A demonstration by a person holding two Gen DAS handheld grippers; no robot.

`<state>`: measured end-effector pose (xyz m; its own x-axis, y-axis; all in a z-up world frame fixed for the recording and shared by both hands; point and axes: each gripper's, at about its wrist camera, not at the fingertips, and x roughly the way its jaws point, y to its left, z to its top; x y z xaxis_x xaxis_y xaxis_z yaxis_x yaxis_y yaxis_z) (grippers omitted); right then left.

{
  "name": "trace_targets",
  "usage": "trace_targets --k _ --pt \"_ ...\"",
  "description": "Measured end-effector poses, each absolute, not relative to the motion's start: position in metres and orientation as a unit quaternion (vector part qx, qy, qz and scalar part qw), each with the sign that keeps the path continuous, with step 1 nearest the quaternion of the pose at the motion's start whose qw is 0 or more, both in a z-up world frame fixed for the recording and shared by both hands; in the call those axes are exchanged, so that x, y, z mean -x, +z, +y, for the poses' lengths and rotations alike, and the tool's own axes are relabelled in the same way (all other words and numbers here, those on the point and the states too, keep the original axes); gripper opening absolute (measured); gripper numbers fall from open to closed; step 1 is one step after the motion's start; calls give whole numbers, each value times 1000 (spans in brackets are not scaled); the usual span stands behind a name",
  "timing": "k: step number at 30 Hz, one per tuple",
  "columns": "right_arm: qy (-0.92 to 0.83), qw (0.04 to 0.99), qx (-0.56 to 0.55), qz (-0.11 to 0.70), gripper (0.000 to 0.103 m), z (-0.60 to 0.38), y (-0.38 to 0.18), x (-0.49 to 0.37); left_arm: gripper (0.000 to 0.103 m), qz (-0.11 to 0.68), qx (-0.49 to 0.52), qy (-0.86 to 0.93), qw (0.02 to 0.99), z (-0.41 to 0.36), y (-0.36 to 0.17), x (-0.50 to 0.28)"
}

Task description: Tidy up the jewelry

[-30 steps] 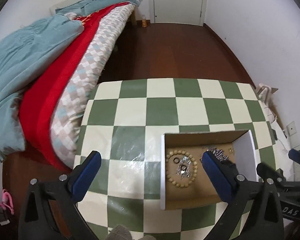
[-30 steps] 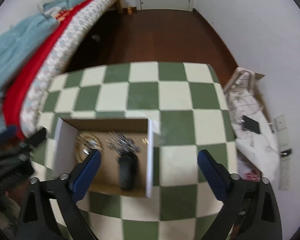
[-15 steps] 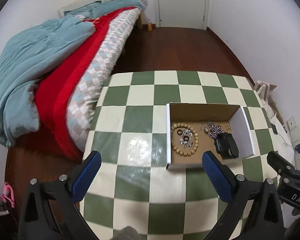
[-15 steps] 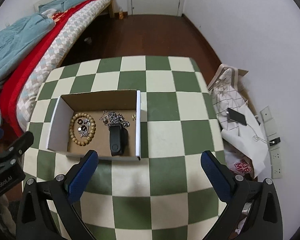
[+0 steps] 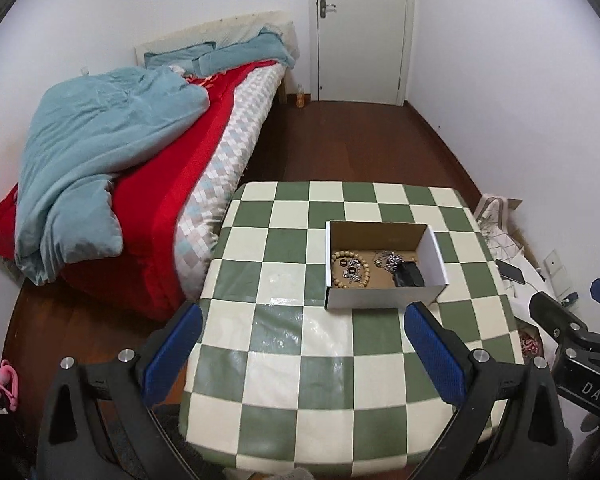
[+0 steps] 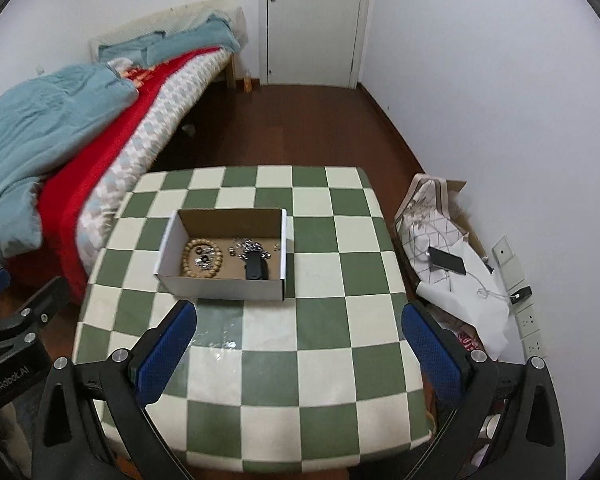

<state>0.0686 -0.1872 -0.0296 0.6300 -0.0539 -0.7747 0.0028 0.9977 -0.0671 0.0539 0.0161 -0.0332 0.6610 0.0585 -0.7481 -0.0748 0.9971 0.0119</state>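
Note:
An open cardboard box sits on the green-and-cream checkered table. Inside lie a wooden bead bracelet with small rings in its middle, a tangle of silver chain and a black watch. My left gripper is open and empty, well back from the box and above the table's near part. My right gripper is open and empty, also back from the box.
A bed with a teal blanket and red cover stands left of the table. A white door is at the far wall. A phone on white cloth and wall sockets lie right of the table.
Both grippers have pulled up and back from the box. The box now looks small and far, and the whole room has come into view.

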Motion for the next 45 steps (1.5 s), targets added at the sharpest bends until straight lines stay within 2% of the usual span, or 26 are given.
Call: trace_targets --k 8,24,33,45 --pt "-23 922 34 385 103 -189 16 -7 103 372 13 40 927 19 11 -4" --pt "-18 938 19 344 103 -199 83 63 103 358 31 25 933 12 56 48" --pt "-9 934 8 357 103 -201 79 48 103 363 27 33 931 9 58 41" --pt "-29 928 26 371 103 -199 64 -14 103 382 20 48 923 3 46 -18"
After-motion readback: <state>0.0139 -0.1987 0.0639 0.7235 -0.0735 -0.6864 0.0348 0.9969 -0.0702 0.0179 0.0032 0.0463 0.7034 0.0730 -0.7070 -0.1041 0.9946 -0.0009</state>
